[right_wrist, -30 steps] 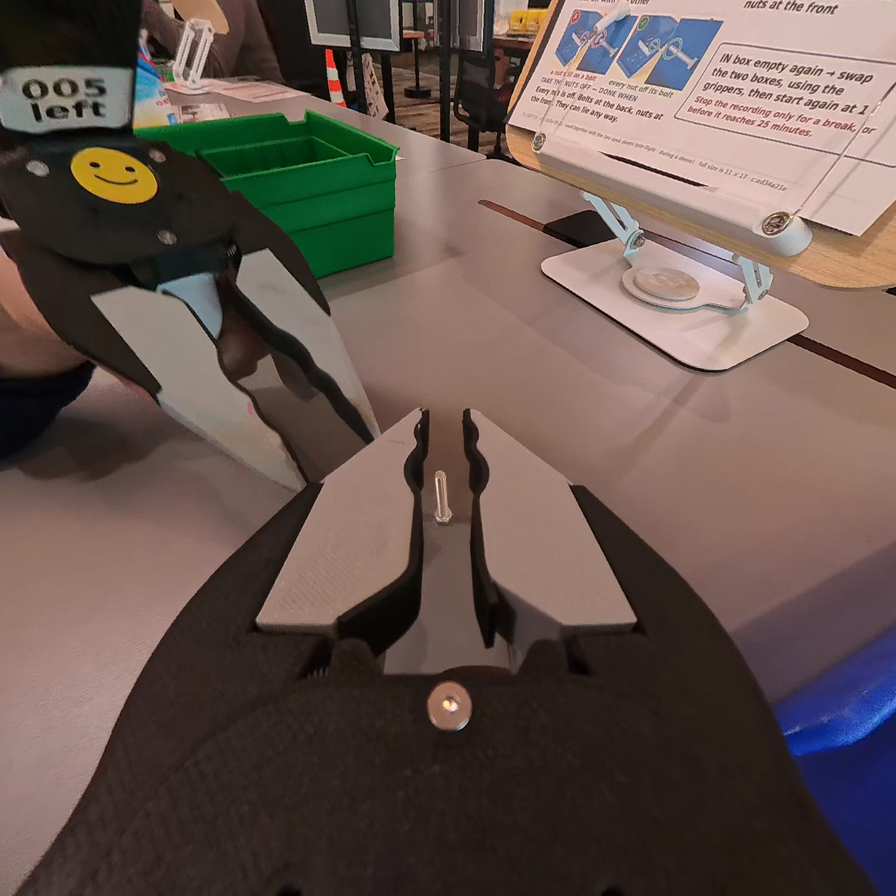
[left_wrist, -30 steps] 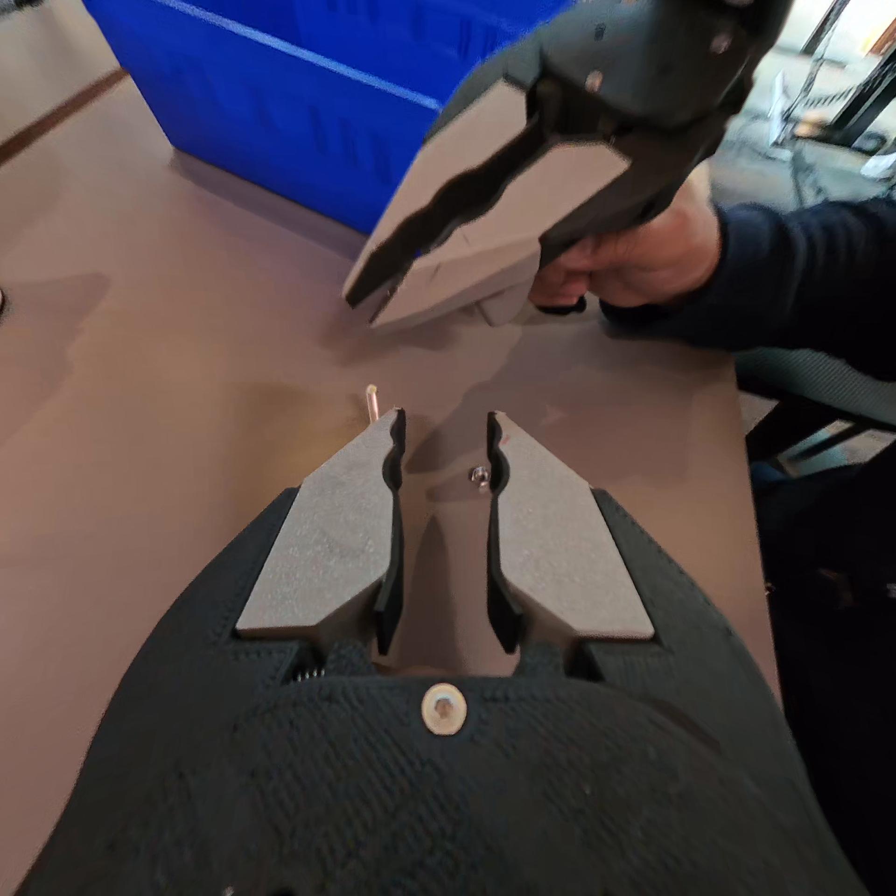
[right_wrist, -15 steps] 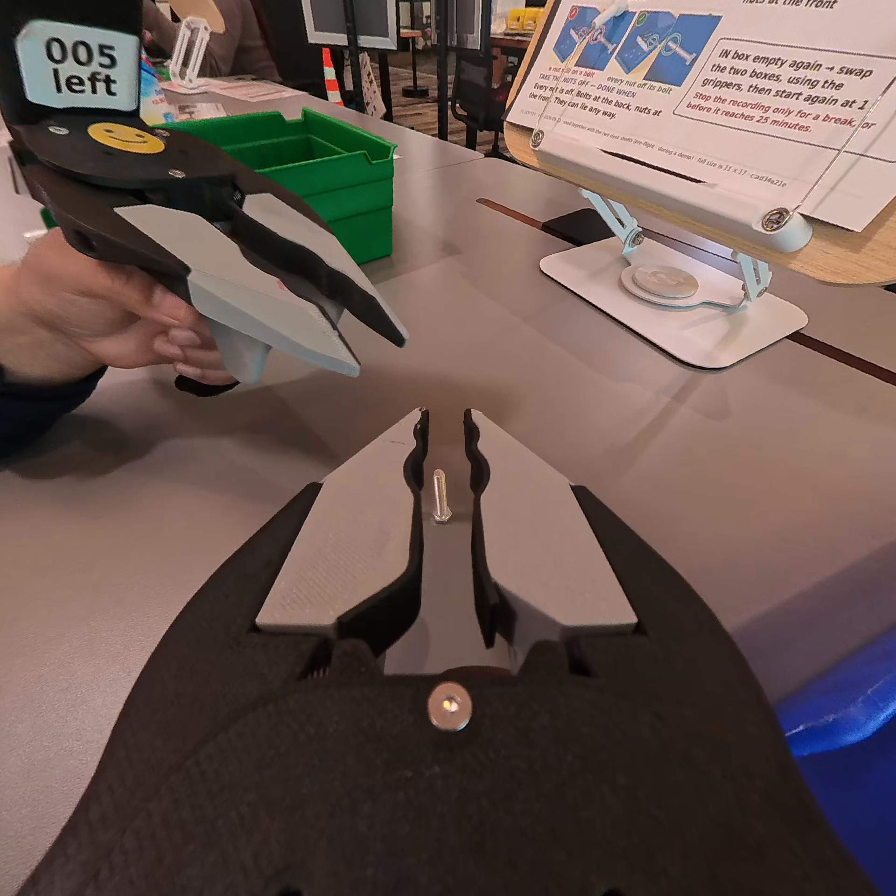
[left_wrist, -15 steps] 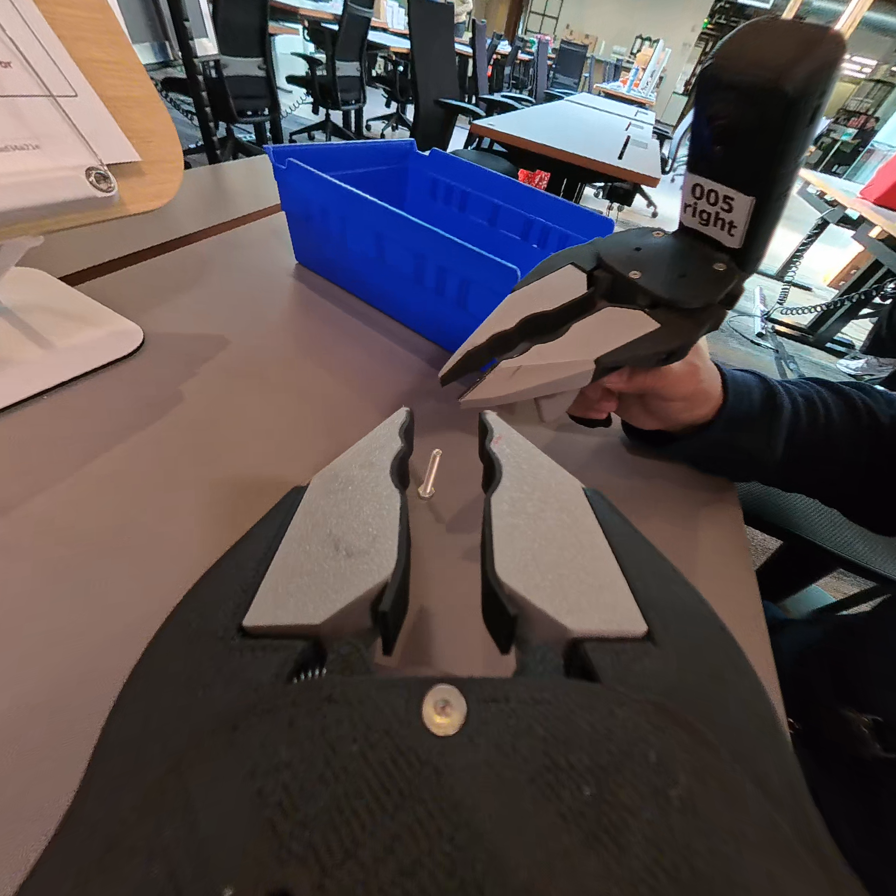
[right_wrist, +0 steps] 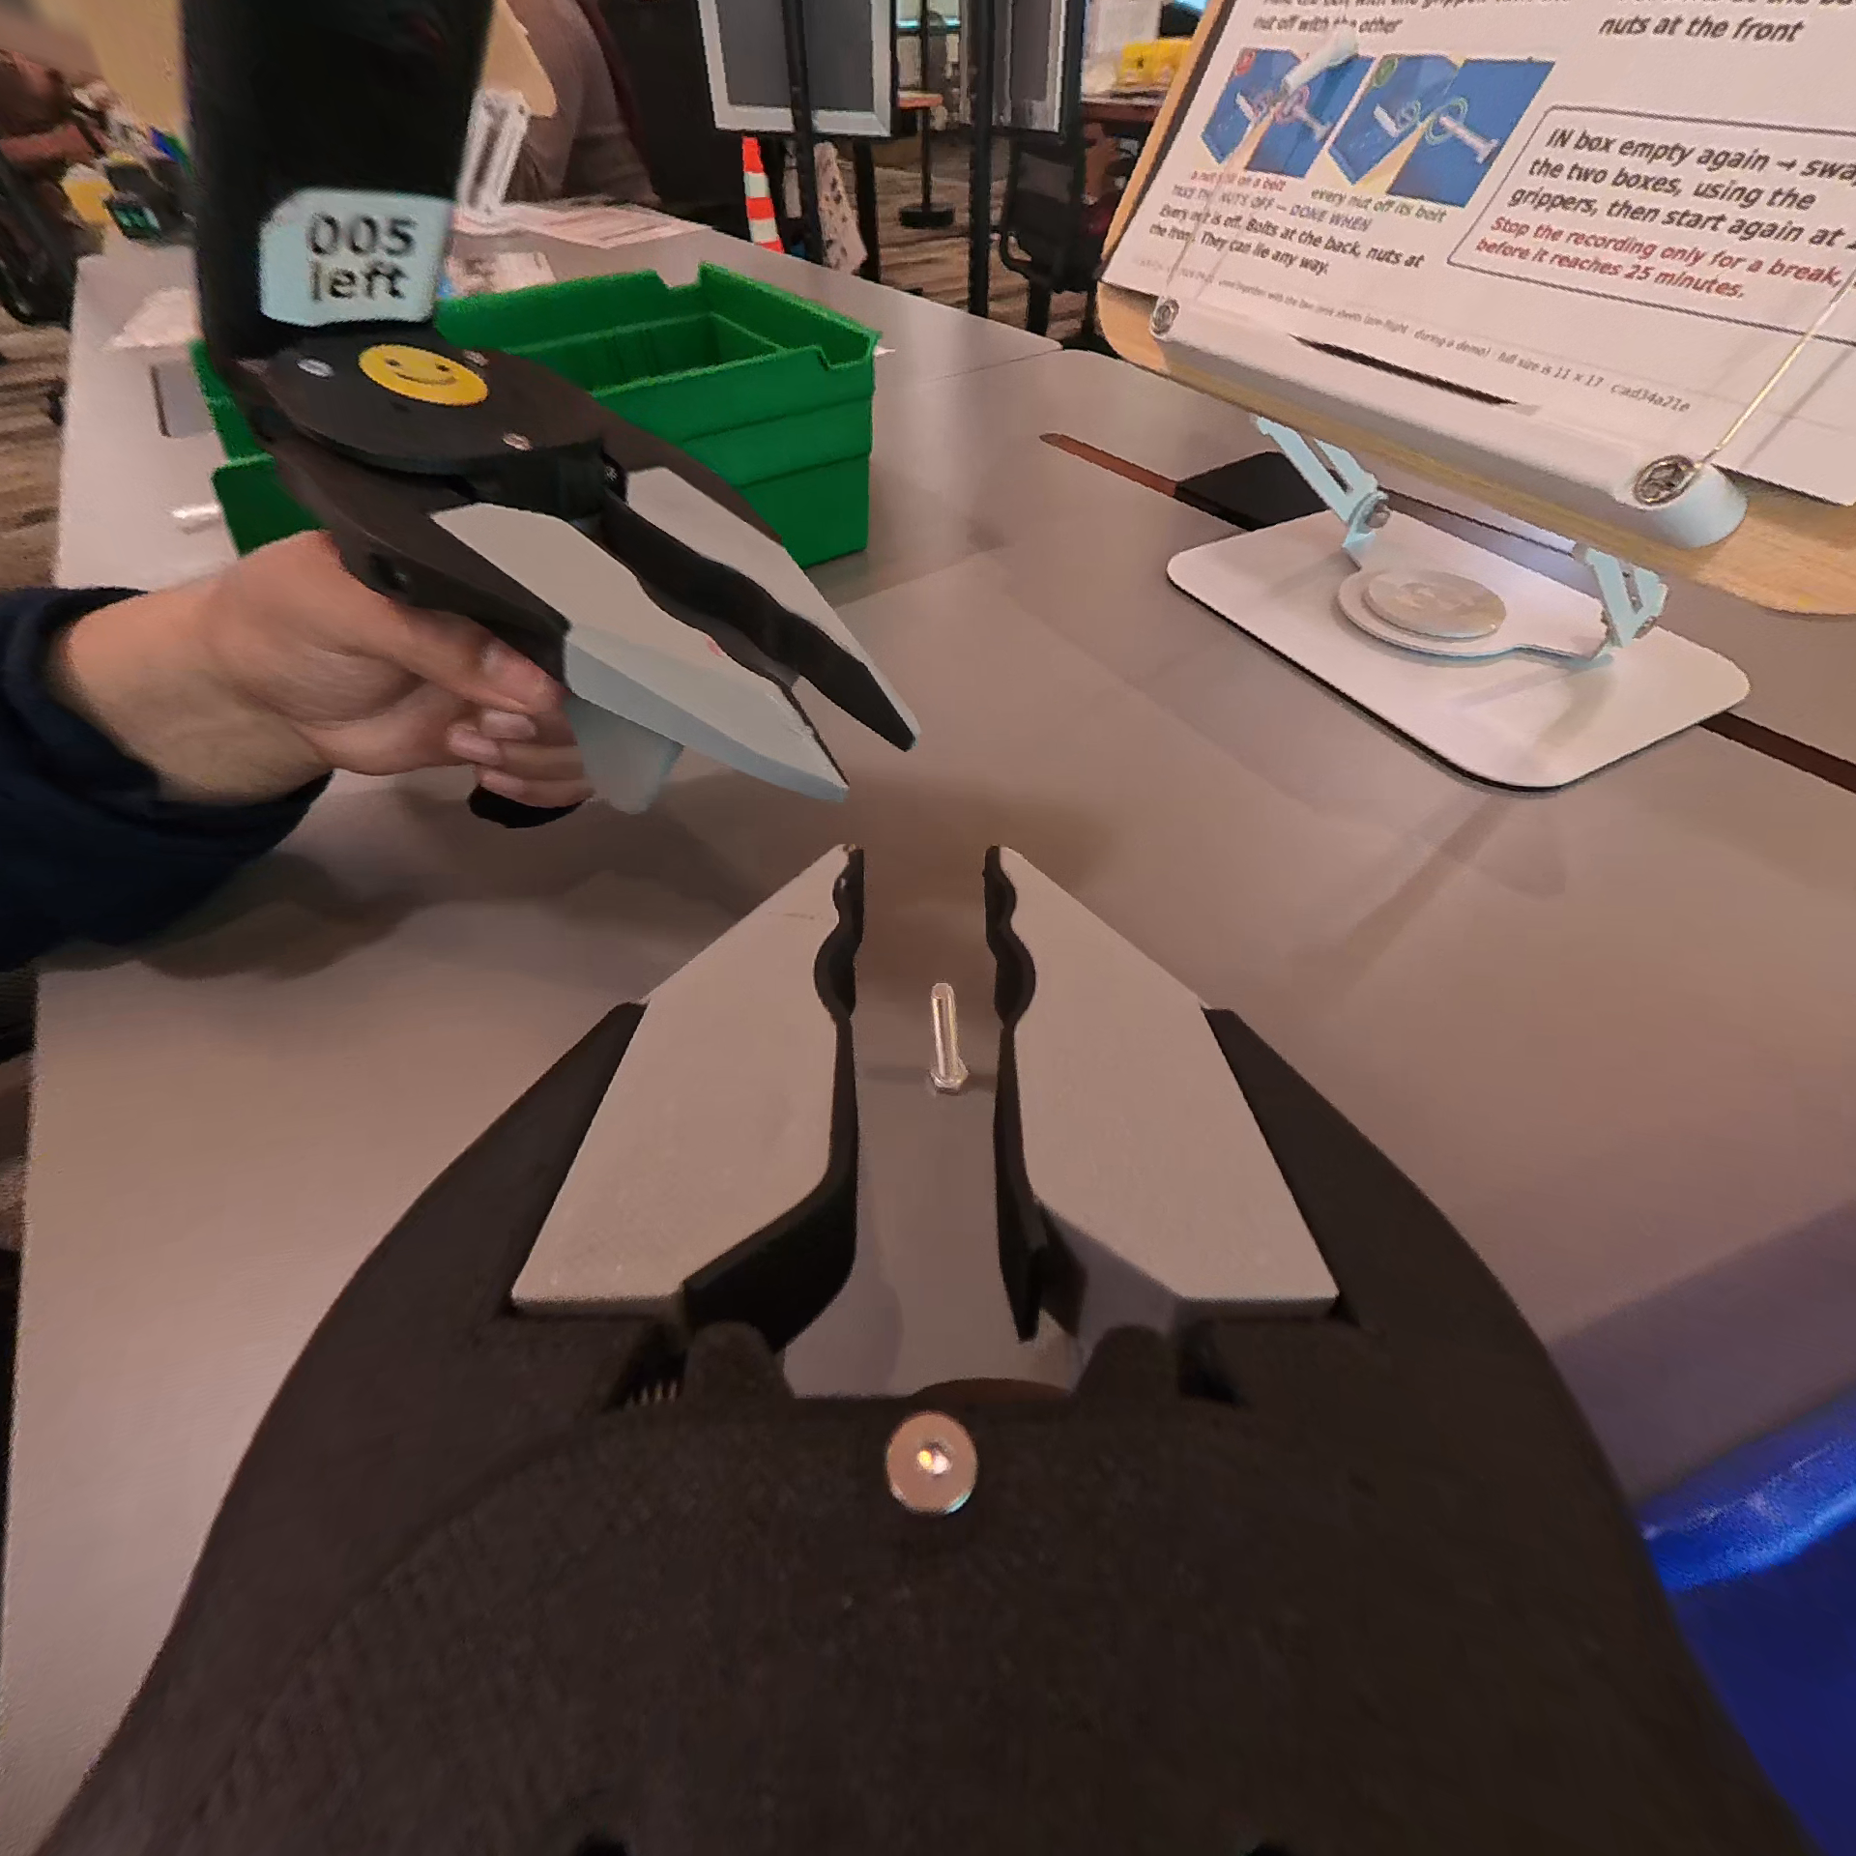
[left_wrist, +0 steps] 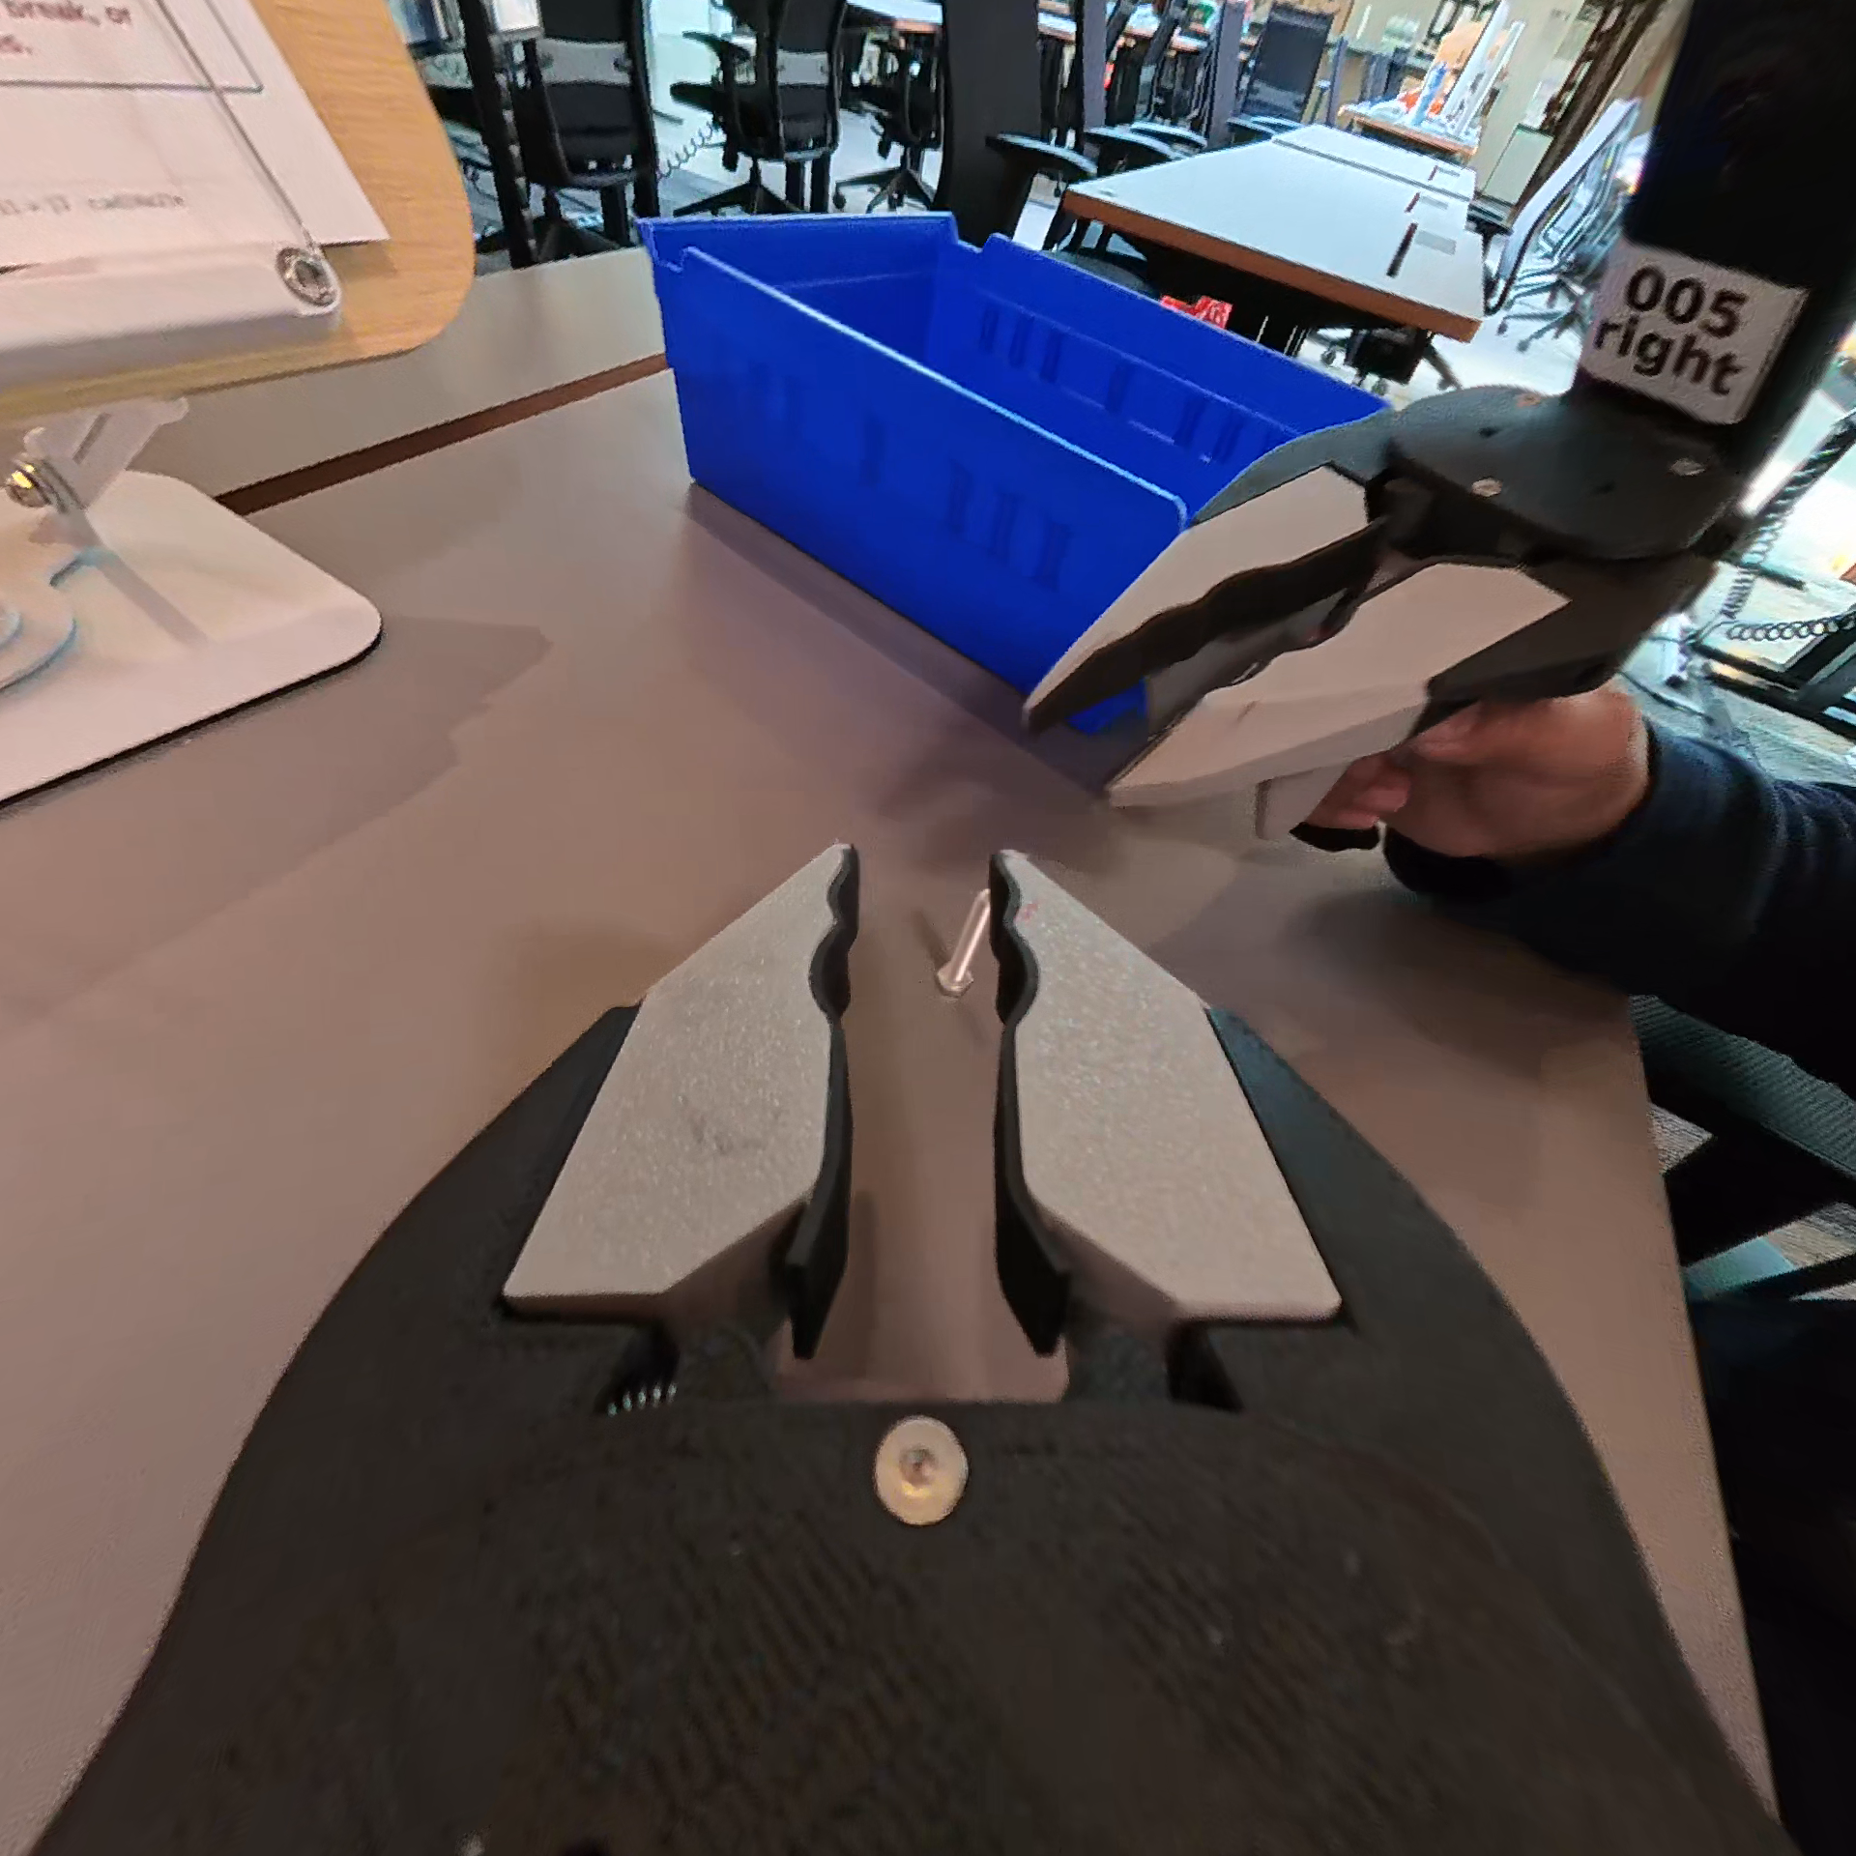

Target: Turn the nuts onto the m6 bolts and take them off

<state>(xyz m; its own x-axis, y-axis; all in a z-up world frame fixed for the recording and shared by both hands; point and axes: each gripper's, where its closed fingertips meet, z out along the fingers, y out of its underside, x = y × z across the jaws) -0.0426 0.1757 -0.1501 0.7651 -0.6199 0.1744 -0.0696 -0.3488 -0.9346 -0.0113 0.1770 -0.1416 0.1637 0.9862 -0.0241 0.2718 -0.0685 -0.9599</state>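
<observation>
Left wrist view: the left hand-held gripper (left_wrist: pixel 922 884) is parted and empty over the counter (left_wrist: pixel 502 803), the bolt (left_wrist: pixel 962 944) lying near its right finger.

Right wrist view: the right hand-held gripper (right_wrist: pixel 922 879) hovers, moderately spread, framing the bolt (right_wrist: pixel 945 1034). Small, stiff and slippery, it is probably best pinched mid-shank.

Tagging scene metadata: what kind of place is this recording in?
Likely an open-plan office or lab set up for data collection: rows of desks and office chairs behind, parts bins (blue bin, green bin) on a grey table, and an instruction sheet on a stand.
</observation>
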